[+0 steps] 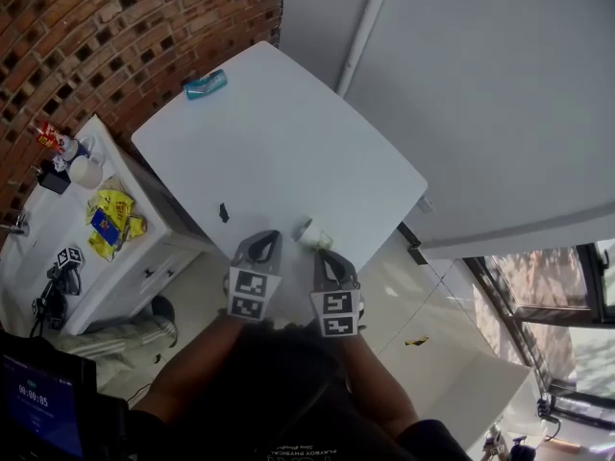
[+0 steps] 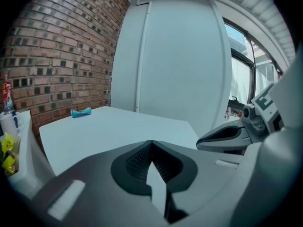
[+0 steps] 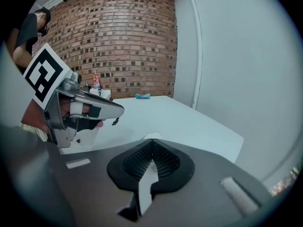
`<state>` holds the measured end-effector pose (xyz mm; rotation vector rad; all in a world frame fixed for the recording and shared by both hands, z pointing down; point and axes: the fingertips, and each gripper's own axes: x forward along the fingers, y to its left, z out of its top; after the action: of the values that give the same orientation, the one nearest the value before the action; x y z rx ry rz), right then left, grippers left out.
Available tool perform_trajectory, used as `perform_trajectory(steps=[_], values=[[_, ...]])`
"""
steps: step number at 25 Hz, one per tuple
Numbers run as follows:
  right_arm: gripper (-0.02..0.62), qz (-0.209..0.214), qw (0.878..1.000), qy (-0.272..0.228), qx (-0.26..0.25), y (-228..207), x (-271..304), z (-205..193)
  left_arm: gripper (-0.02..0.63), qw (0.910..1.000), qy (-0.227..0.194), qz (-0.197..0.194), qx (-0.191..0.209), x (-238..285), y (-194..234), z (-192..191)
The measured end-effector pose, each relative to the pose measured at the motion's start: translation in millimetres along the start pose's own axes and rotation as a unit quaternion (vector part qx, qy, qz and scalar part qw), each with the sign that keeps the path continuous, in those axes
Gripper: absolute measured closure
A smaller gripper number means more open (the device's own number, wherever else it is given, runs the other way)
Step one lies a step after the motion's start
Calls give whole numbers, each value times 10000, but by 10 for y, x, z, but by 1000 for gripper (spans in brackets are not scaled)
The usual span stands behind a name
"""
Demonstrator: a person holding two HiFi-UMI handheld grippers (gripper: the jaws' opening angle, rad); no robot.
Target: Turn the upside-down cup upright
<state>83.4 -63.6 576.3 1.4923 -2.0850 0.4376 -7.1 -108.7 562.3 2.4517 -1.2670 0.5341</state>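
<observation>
White cup (image 1: 313, 233) is sitting near the front edge of the white square table (image 1: 288, 142), just ahead of the right gripper (image 1: 323, 255); it is showing too small to tell which way up it is. The right gripper's jaws are pressing together on nothing. The left gripper (image 1: 268, 237) is hovering just beside it, jaws likewise meeting and empty. A teal bow-shaped object (image 1: 205, 84) is lying near the table's far edge.

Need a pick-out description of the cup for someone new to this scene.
Find the white table by the brick wall. The cup sits at its near edge, ahead of the right tool. It's white, unlike the small black item and the teal thing at the far corner.
</observation>
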Motion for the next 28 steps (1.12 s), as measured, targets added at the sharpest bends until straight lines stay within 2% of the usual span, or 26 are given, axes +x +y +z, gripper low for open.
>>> perform_trajectory(steps=[8, 14, 20, 28], values=[[580, -112, 9996, 96, -241, -83, 54, 30, 609, 10000, 11, -56, 15, 31, -40, -31], [490, 51, 9989, 213, -413, -51, 136, 22, 609, 9999, 48, -110, 52, 58, -49, -66], [326, 344, 9953, 588, -684, -11, 251, -72, 609, 9999, 87, -96, 73, 85, -9, -76], [231, 691, 9808, 1310, -1269, -13, 457, -188, 609, 9998, 105, -146, 41, 113, 0, -96]])
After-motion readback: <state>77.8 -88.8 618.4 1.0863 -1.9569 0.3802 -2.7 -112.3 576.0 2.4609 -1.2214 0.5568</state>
